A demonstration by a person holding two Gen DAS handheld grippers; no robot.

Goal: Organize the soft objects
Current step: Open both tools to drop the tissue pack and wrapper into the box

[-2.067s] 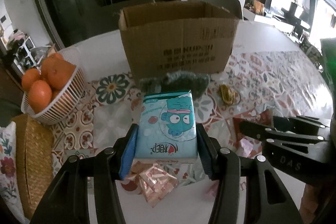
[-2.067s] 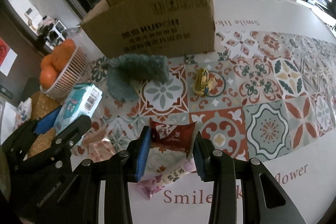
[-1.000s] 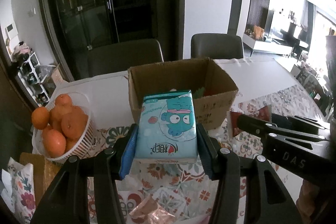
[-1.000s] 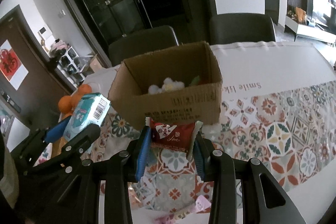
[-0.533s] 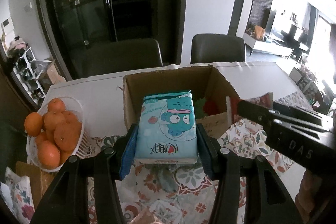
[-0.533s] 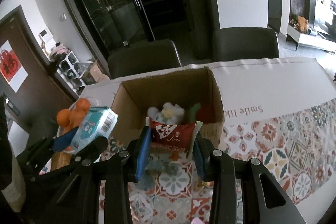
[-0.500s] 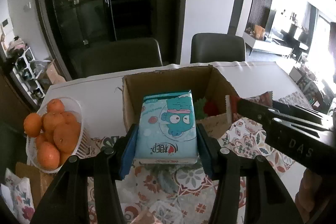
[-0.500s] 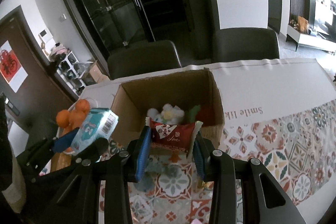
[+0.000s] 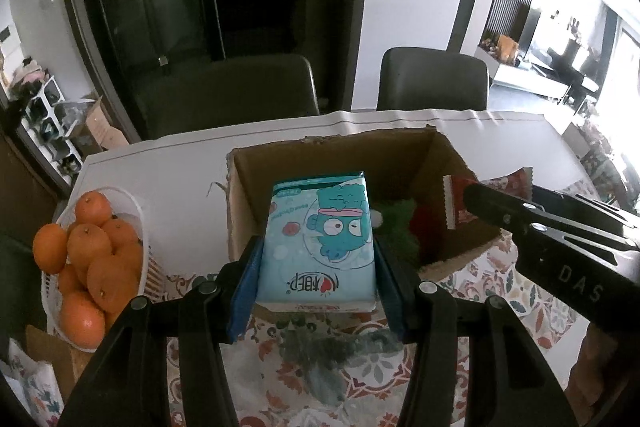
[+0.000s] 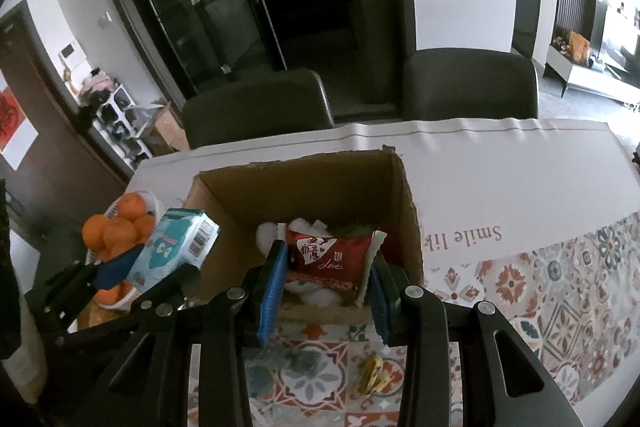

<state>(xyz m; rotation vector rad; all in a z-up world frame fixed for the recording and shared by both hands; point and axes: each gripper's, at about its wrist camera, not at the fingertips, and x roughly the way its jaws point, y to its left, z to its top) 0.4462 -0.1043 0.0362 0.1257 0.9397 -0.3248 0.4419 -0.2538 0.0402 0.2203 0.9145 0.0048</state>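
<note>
My left gripper (image 9: 316, 263) is shut on a light-blue tissue pack (image 9: 318, 247) with a cartoon fish, held above the near edge of the open cardboard box (image 9: 256, 203). My right gripper (image 10: 326, 275) is shut on a red snack packet (image 10: 328, 259) and holds it over the box's (image 10: 408, 219) near wall. Inside the box lie a white plush (image 10: 268, 233), a green soft thing (image 9: 400, 223) and something red (image 9: 426, 223). A grey-green fuzzy cloth (image 9: 320, 351) lies on the table in front of the box.
A white basket of oranges (image 9: 88, 259) stands left of the box. A small yellow object (image 10: 372, 379) lies on the patterned tablecloth (image 10: 560, 291). Two dark chairs (image 9: 236, 91) stand behind the table. The tissue pack also shows in the right wrist view (image 10: 176, 247).
Both grippers have risen from the table with their items and moved forward. They now hold them over the box opening, closer than half a second ago.
</note>
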